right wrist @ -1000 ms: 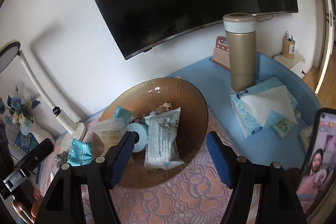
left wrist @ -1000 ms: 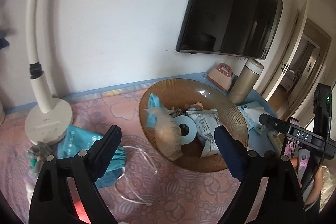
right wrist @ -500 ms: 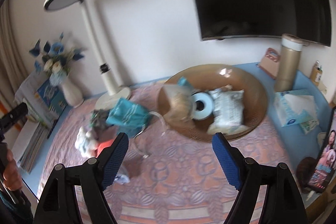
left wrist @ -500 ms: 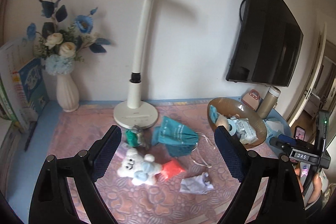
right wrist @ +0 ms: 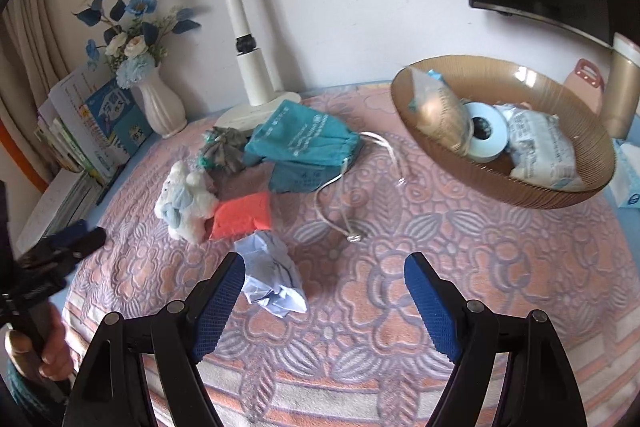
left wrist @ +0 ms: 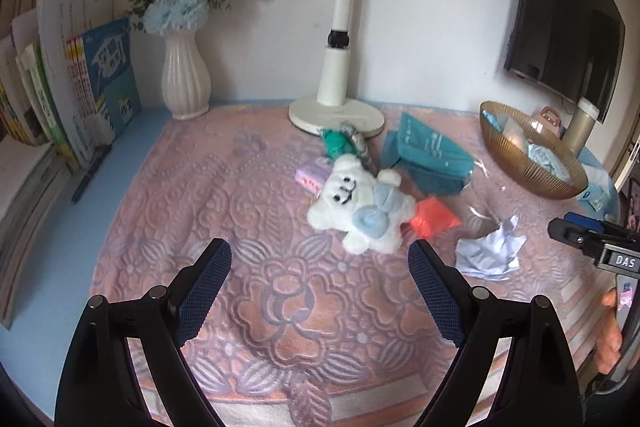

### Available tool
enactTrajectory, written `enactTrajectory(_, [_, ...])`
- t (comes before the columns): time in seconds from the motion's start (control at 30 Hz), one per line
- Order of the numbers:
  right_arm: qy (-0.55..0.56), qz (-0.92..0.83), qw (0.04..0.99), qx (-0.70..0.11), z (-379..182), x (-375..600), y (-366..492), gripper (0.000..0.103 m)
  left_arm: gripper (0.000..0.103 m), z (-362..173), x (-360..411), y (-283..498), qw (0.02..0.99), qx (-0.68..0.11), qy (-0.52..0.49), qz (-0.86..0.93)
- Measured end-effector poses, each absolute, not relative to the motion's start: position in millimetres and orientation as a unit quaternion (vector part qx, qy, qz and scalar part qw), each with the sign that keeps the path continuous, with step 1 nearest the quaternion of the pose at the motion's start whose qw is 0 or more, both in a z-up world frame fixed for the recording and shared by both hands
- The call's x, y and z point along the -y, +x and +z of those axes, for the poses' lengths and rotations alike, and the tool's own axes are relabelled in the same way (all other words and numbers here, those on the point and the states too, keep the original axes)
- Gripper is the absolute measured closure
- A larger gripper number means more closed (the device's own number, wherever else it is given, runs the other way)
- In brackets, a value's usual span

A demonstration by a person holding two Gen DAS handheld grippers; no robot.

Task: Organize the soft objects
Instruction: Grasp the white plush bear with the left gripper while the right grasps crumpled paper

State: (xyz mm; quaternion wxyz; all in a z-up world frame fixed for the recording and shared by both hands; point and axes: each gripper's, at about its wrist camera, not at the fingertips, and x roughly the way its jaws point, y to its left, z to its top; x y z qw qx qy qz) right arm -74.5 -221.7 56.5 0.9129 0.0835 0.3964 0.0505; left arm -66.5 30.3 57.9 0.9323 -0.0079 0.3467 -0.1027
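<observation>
A: Where are the soft things lying?

B: Clustered on the patterned cloth over the table [left wrist: 200, 187], in front of the lamp base [left wrist: 336, 115]. The white plush bear [left wrist: 356, 203] lies just beside an orange packet [left wrist: 434, 217], with a teal pouch [left wrist: 428, 159] behind them and a crumpled blue tissue [right wrist: 272, 277] nearest the right hand-held gripper [right wrist: 324, 301]. The brown bowl [right wrist: 560, 195], off to the right, already holds a tape roll and some packets.

A: And the grippers?

B: The left hand-held gripper [left wrist: 320, 291] stands wide with nothing between its pads, short of the bear. The right one is wide and empty too; the tissue sits close to its left pad, and I cannot tell whether they touch.

A: How would the bear handle?

B: Light and squashy, I'd judge. It will give under the pads, so take it across the belly, where there is bulk, rather than by a limb. It lies on its back, head toward the vase [left wrist: 186, 75], long axis running diagonally across the left view.

A: The tissue?

B: Nearly weightless, and it will crush. Pinch the wad through its middle. It has no clear direction, only a slightly longer run toward the right gripper.

A: The pouch?

B: Limp cloth, its drawstring [right wrist: 340, 211] trailing toward the bowl. Grip the body, since the cord could snag.
</observation>
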Motion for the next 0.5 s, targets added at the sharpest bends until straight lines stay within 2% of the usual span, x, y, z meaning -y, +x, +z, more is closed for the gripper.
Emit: enactTrajectory(0.5, [0.018, 0.062, 0.925, -0.374, 32.1, 181.5, -73.7, 0.022, 0.013, 14.2, -43.1, -44.1, 0.918, -0.378, -0.056, -0.104])
